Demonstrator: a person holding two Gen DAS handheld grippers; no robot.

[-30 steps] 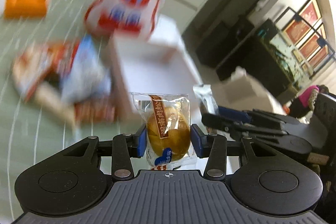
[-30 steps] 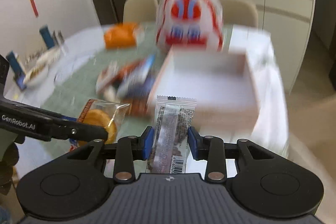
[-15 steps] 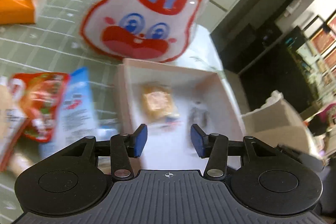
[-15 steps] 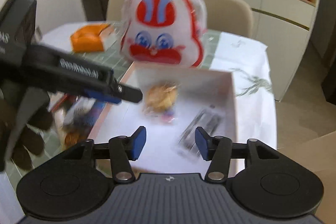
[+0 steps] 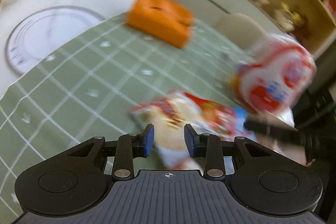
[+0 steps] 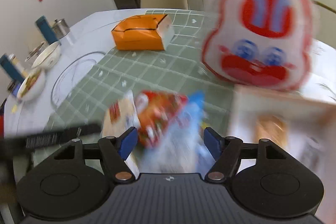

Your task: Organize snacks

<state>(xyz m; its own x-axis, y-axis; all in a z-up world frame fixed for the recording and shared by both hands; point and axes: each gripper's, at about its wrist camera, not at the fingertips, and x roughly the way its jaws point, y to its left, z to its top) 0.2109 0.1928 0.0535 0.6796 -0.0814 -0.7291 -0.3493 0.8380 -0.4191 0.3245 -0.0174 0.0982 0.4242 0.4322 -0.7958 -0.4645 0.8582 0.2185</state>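
Both loads dropped since a second ago: left gripper (image 5: 168,141) emptied of bun, jaws just narrowing, still apart, gripping nothing; right gripper (image 6: 170,143) emptied of grey sachet, jaws just widening, gaping; now over blurred pile of red, white and blue foil snack packets (image 6: 159,116) on green checked tablecloth (image 5: 84,77); bun in white cardboard box (image 6: 241,119) at right; likely next pickup; beyond, rabbit-face bag (image 6: 258,34), orange carton (image 6: 140,34).

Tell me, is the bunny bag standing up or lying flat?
Standing up. The bunny bag shows its whole face, ears on top, at the far edge of the white box on the green tablecloth. What props it is hidden.
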